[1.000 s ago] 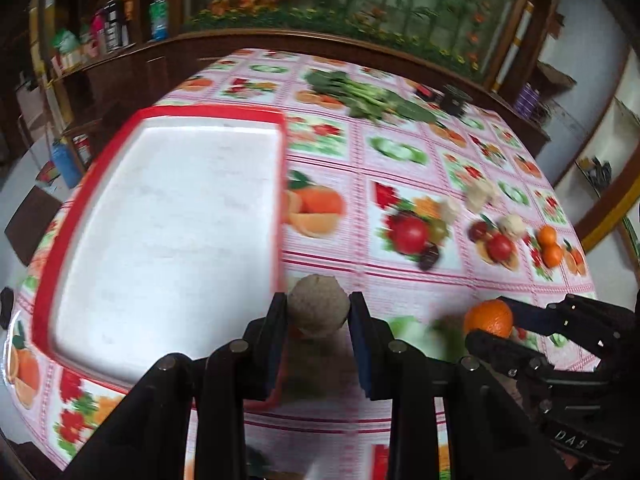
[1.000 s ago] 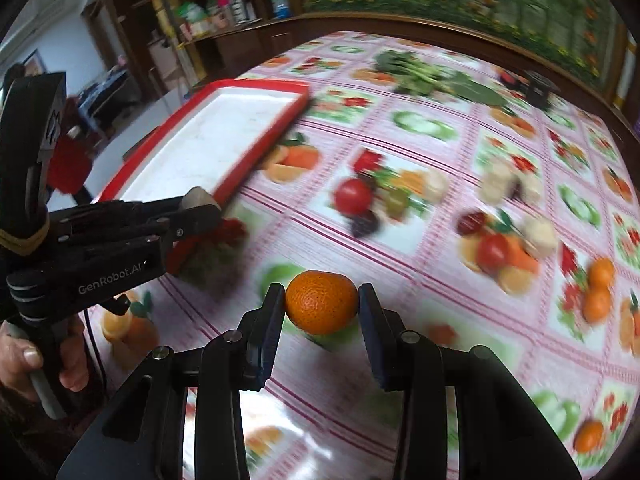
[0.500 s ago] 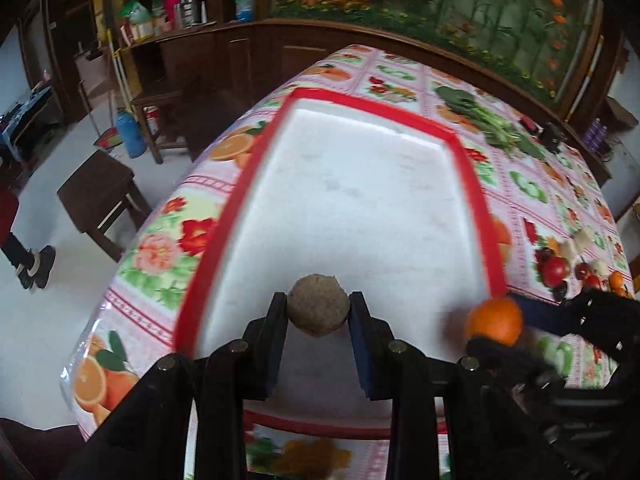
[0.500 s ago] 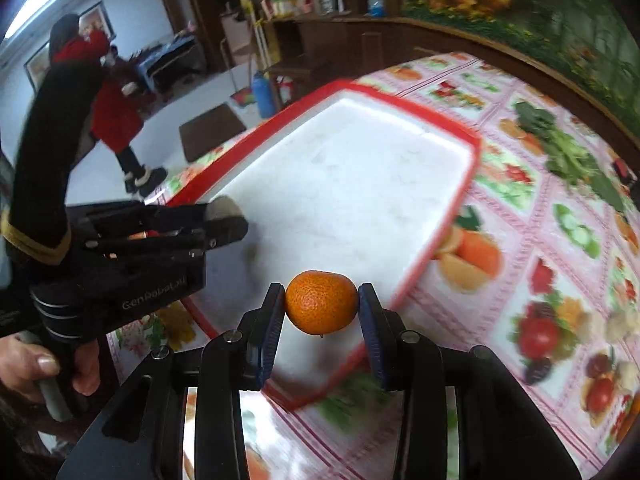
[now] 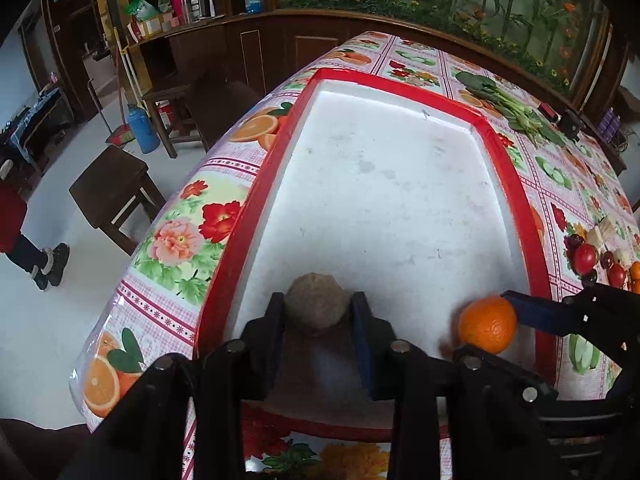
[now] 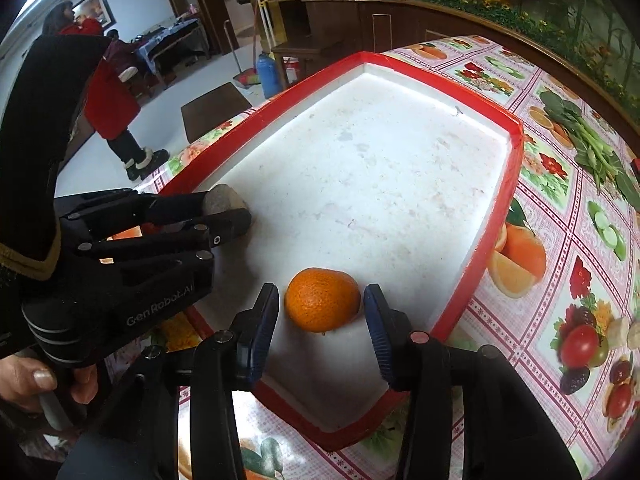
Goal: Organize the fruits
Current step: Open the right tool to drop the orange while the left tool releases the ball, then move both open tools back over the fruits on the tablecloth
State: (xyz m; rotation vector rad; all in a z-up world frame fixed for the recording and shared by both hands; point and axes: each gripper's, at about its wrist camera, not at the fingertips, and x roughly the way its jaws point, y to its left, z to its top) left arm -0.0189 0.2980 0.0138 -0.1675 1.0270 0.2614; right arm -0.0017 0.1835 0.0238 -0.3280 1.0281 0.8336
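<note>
Now the orange [image 6: 322, 299] and the brown fruit [image 5: 316, 303] both rest on the tray [image 5: 532, 236] floor near its front edge. The right gripper [image 6: 320, 320] jaws have just been opening and stand clear of the orange; the left gripper [image 5: 317, 320] jaws likewise, barely apart from the brown fruit. Both placements appear done; no other real fruit is visible on the worktop [image 6: 560, 216].

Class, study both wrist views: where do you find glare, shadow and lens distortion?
Left wrist view: fisheye bows the red tray rim; soft shadow beneath the brown fruit. Right wrist view: glare brightens the tray's far inner edge; the orange is sharp, corners vignetted black.
</note>
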